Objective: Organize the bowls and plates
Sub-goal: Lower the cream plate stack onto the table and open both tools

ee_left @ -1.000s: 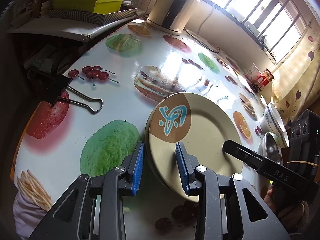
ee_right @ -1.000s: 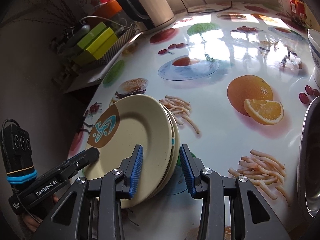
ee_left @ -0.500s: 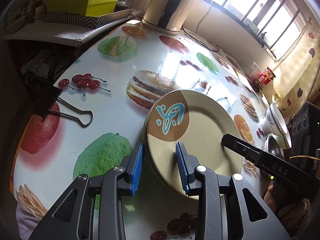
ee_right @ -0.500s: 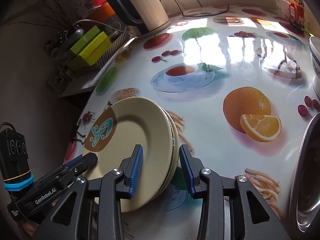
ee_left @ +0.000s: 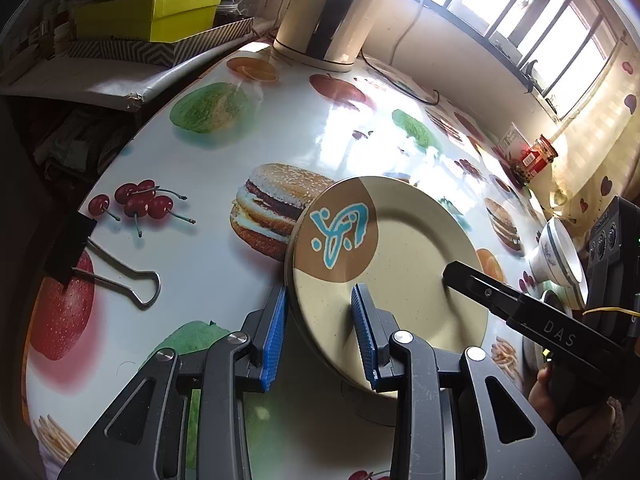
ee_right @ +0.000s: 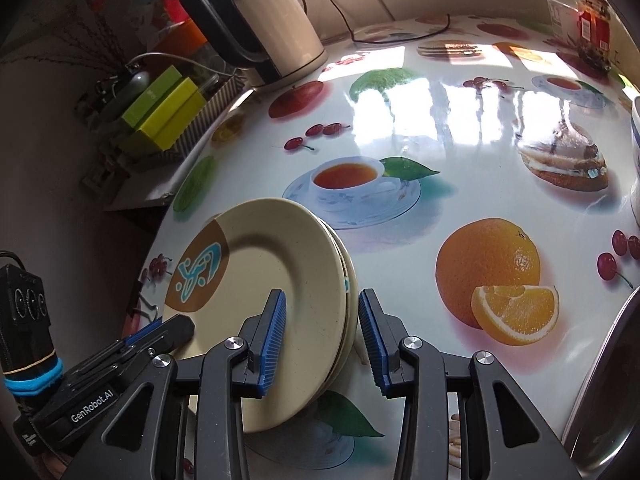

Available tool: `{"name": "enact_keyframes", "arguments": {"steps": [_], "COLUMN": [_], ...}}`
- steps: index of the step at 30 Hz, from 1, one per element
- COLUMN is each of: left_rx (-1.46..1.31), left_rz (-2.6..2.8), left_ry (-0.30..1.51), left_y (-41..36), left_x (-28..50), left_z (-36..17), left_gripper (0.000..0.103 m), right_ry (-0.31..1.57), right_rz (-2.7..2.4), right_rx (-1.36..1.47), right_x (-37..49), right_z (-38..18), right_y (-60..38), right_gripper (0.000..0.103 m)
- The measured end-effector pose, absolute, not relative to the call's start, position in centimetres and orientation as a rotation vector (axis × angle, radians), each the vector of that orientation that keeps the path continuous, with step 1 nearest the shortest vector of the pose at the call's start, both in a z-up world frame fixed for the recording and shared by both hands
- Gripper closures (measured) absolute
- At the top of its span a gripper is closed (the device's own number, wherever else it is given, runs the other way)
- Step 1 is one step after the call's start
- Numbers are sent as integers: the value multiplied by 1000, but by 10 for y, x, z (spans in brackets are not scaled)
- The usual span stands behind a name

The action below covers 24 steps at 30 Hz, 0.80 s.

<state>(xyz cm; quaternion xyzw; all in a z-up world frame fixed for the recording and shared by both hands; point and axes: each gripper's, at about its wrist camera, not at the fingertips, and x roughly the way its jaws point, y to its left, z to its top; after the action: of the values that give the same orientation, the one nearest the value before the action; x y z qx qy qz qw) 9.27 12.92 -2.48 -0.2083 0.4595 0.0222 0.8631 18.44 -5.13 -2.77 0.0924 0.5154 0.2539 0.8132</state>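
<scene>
My left fingers [ee_left: 319, 334] are clamped on the near rim of the stack of plates [ee_left: 400, 264], one blue pad under the edge and the other lying on the top plate's cream face. My right fingers [ee_right: 322, 338] pinch the opposite rim of the same stack, one pad on the upper face, the other against the stacked edges. The stack sits tilted between the two grips, just above the counter [ee_right: 440, 128] with its glossy printed cloth of fruit, burgers and teacups. The top plate carries a brown patch with a blue squiggle, at the side away from me.

In the left view a binder clip [ee_left: 108, 276] lies on the cloth to the left, and a white bowl [ee_left: 558, 252] sits at the far right. A cream kettle [ee_right: 264, 28] stands at the counter's back edge, with green boxes [ee_right: 168, 112] on a shelf beside it.
</scene>
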Motion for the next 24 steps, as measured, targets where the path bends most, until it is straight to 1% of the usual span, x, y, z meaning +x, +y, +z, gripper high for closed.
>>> {"name": "enact_keyframes", "arguments": {"steps": [24], "left_rx": [-399], "left_rz": [22], "left_ry": [980], "left_y": [122], "left_x": [137], "left_z": [-23], "left_gripper": [70], "right_ry": [1093], "right_rz": [475], "right_rx": [210], "right_x": [219], "right_z": [-26], "right_y": [-55], "right_gripper": [65]}}
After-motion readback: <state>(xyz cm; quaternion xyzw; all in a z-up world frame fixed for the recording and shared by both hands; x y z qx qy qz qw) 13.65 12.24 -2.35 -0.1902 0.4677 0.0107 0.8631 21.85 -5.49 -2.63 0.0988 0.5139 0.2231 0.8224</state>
